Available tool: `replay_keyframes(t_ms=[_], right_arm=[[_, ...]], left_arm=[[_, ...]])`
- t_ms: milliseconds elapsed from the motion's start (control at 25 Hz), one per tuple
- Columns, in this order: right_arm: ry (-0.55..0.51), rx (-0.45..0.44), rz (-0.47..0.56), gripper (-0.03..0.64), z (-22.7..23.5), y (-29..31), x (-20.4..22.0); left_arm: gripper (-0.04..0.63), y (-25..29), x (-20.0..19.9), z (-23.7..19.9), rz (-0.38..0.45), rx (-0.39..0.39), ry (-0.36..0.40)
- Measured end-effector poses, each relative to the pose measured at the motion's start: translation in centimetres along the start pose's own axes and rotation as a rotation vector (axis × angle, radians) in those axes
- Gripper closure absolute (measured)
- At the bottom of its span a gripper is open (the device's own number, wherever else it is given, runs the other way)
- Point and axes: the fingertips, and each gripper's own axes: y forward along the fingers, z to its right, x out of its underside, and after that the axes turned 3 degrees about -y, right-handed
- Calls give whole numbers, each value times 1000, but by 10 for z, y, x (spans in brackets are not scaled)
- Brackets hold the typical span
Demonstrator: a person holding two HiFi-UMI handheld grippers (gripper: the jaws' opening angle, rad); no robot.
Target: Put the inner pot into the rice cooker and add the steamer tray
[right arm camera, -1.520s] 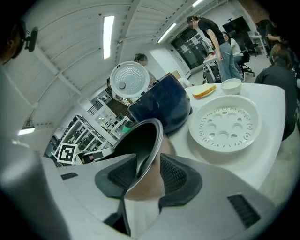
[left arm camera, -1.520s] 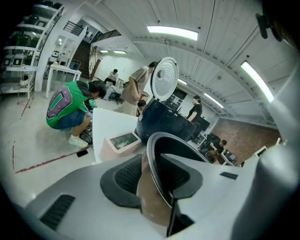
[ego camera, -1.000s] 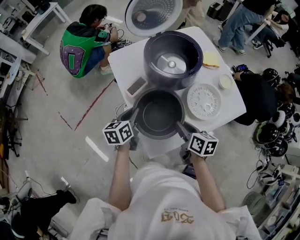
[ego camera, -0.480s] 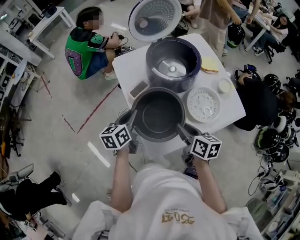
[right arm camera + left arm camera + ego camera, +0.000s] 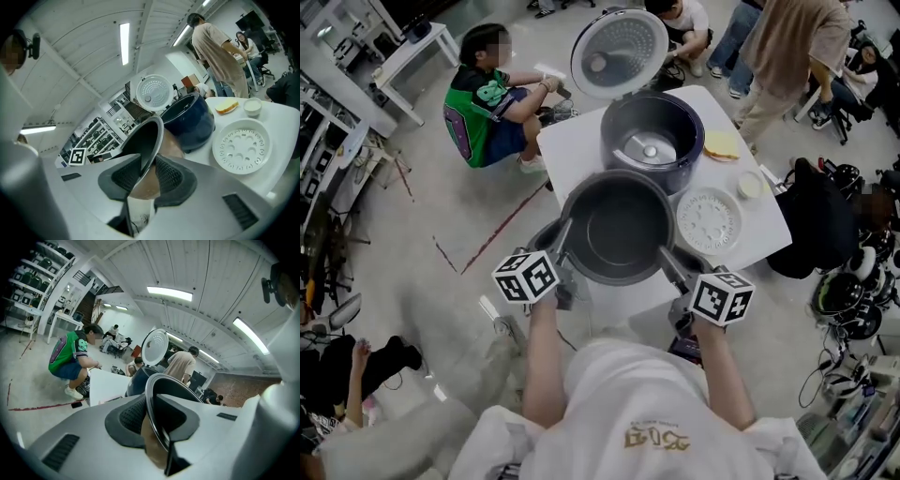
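Inner pot (image 5: 617, 230) empty, we clench its rim in left gripper (image 5: 565, 244) and right gripper (image 5: 662, 256) before the open, empty rice cooker (image 5: 679, 174)

No wording can be read. The gold print (image 5: 656, 437) on the white shirt (image 5: 609, 394), below the inner pot (image 5: 619, 230), is too blurred.

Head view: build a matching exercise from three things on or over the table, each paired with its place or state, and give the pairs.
1 inner pot
2 rice cooker
3 steamer tray

A lies flat on the white table
B stands open, lid raised
C clamped at its rim by left gripper and right gripper

Pairs: 1-C, 2-B, 3-A
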Motion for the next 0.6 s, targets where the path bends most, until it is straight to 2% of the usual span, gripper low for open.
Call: replay_keyframes(t_ms=[600], right_arm=[[-46, -58, 92, 515, -33, 1, -56]], left_arm=[[506, -10, -59, 24, 68, 49, 38]])
